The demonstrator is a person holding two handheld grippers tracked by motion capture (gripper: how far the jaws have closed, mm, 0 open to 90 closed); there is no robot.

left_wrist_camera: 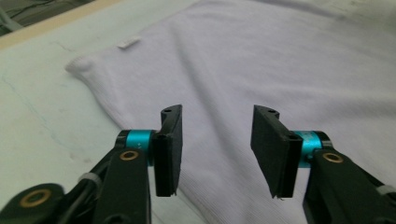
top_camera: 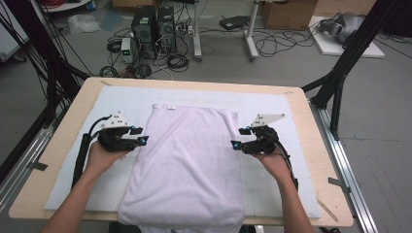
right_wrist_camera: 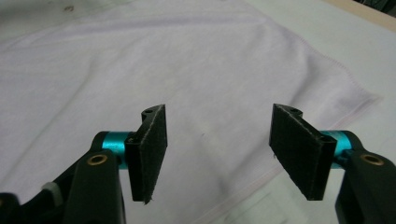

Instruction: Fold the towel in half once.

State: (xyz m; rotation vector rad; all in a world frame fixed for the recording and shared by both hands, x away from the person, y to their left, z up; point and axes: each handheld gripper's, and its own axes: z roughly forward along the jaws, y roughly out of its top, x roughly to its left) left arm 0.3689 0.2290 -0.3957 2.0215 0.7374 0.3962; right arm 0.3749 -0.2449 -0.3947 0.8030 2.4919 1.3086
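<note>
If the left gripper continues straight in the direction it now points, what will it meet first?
Most likely the pale folded cloth. The left gripper has open jaws with nothing between them, and they point across the cloth's left edge. Its height above the cloth is hard to judge, so it may skim over the surface first.

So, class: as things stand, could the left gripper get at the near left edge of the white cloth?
Probably yes. The left gripper hovers with jaws open just beside the white cloth, whose left edge lies flat and uncovered on the mat. Nothing stands between them.
</note>
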